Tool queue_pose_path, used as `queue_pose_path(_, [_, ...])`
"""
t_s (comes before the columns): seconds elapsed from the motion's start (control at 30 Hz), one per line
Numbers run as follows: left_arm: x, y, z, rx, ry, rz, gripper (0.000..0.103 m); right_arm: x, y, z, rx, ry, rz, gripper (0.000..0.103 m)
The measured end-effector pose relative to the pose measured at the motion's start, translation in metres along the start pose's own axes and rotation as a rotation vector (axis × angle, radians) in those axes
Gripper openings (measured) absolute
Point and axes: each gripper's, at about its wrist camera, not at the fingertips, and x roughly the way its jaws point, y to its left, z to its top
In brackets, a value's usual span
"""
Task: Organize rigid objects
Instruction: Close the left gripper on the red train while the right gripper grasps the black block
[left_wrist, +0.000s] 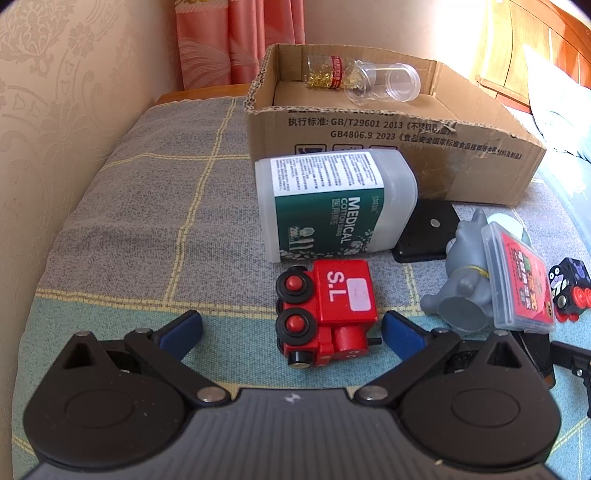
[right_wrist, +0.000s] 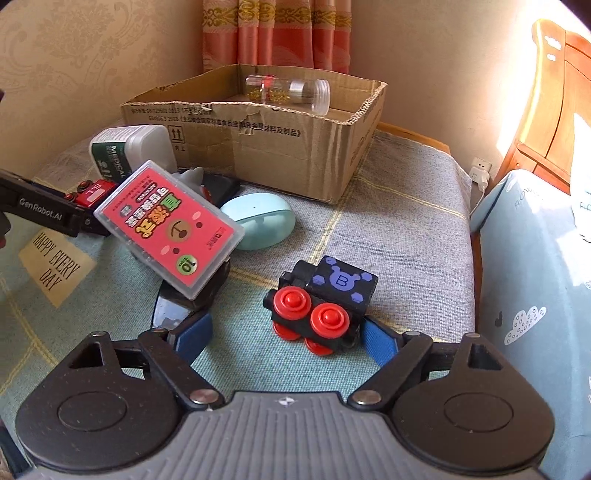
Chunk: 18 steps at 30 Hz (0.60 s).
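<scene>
A red toy train (left_wrist: 328, 314) marked "S.L" lies on its side on the checked cloth, between the blue fingers of my left gripper (left_wrist: 291, 328), which stands open around it without touching. In the right wrist view a black toy train (right_wrist: 321, 299) with red wheels and a blue "B" lies between the fingers of my right gripper (right_wrist: 286, 330). The right finger (right_wrist: 380, 339) is at the train's side, the left finger (right_wrist: 195, 332) stands well apart, so this gripper is open. The cardboard box (left_wrist: 388, 147) behind holds clear plastic jars (left_wrist: 384, 83).
A white and green cotton swab box (left_wrist: 332, 206) lies before the cardboard box. A grey cat figure (left_wrist: 461, 273), a clear card case (right_wrist: 170, 225) and a mint green case (right_wrist: 262, 219) crowd the middle. A wall runs along the left, a bed (right_wrist: 535, 277) at right.
</scene>
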Motion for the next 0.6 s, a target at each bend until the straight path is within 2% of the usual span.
queue_pose_path(0.1, [0.0,0.0,0.0,-0.001,0.0,0.001,0.103,-0.006,0.001,-0.003,-0.036,-0.001,0.019,0.079])
queue_pose_path(0.23, [0.0,0.0,0.0,0.0,0.0,0.001,0.103,-0.009,-0.013,0.004,-0.086,-0.028,-0.004,0.079])
queue_pose_path(0.43, [0.0,0.0,-0.001,-0.004,0.002,0.004,0.103,0.013,-0.027,0.027,-0.207,-0.007,0.103,0.079])
queue_pose_path(0.6, [-0.002,0.0,-0.002,-0.002,0.003,0.004,0.103,0.011,-0.025,0.021,-0.227,0.052,0.172,0.08])
